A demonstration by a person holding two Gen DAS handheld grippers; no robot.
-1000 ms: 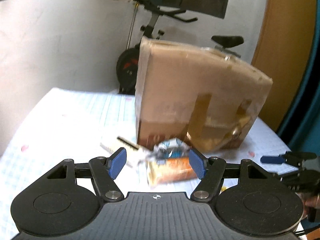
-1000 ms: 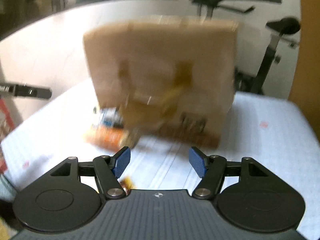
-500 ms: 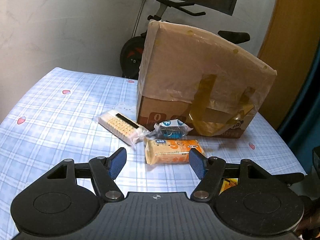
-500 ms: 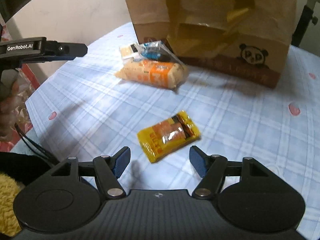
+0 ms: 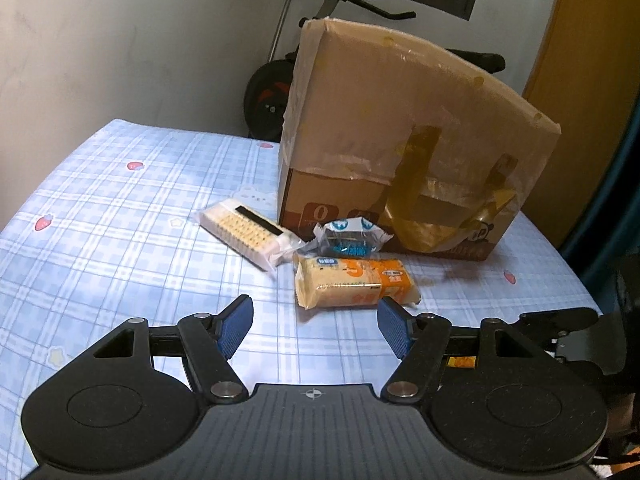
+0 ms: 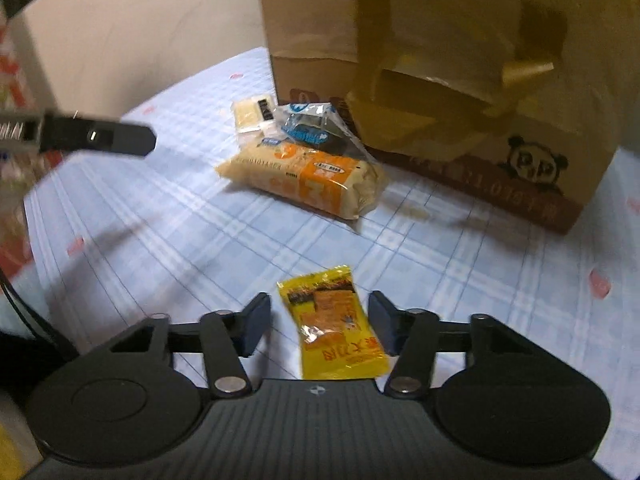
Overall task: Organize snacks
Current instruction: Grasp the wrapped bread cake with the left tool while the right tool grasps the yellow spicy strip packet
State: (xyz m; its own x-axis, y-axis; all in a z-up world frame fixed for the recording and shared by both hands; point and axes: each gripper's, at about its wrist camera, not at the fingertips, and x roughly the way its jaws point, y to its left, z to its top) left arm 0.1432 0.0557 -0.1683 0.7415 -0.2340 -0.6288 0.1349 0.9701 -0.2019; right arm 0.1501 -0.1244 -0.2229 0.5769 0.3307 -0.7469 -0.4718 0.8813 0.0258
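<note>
- The left gripper (image 5: 314,327) is held above a bench (image 5: 120,240) covered with a blue checked cloth; its jaws are spread wide and nothing is gripped.
- Just ahead of the left gripper an orange pack (image 5: 354,282) of biscuits is seen lying flat on the cloth.
- A small blue-and-white pack (image 5: 349,238) is found right behind the orange pack, touching it or nearly so, close to the foot of a brown bag (image 5: 404,136).
- A pale wafer pack (image 5: 244,232) with a black strip is laid at a slant to the left of the blue-and-white pack, one end beside it.
- The bag is stood upright at the far side of the bench, with a clear film over its upper part and gold tape or ribbon across its front.
- An exercise bike (image 5: 272,92) is partly seen behind the bag, against a white wall.
- The right gripper (image 6: 318,326) is held low over the cloth, its jaws spread; a yellow pack (image 6: 332,324) is seen between the blue pads, lying flat and not clamped.
- In the right wrist view the yellow pack is set apart from the other three packs, which are clustered farther off by the bag, where a panda mark (image 6: 536,162) is printed.
- The left gripper is seen in that view as a dark blurred bar at the left edge.
</note>
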